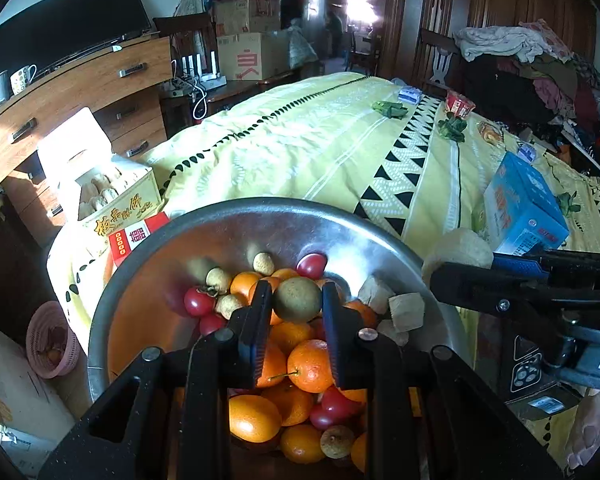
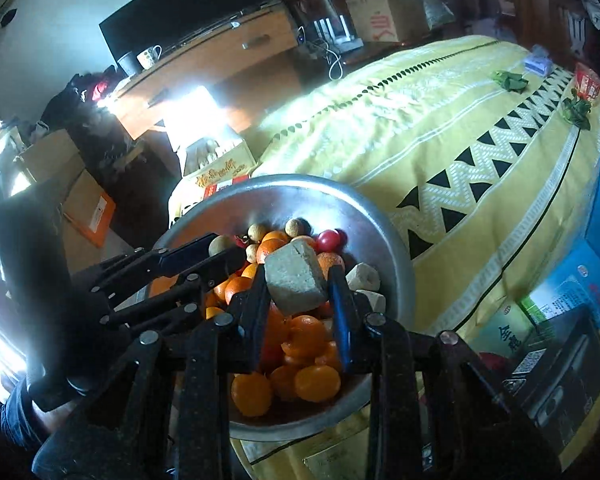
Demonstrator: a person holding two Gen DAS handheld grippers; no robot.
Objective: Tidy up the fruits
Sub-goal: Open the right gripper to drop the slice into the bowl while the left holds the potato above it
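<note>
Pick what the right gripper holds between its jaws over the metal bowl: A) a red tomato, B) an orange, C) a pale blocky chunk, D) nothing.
C: the right gripper is shut on a pale blocky chunk above the metal bowl.

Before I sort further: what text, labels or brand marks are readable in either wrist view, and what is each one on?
"DA", cut off at the frame edge: on the right gripper's body.
Red Chinese characters on the yellow pastry box: too blurred to read.
Red-and-white packet beside it: unreadable.
Blue carton: print too small.
Green pack: characters not legible.
Red mark on the cardboard box: not legible.
</note>
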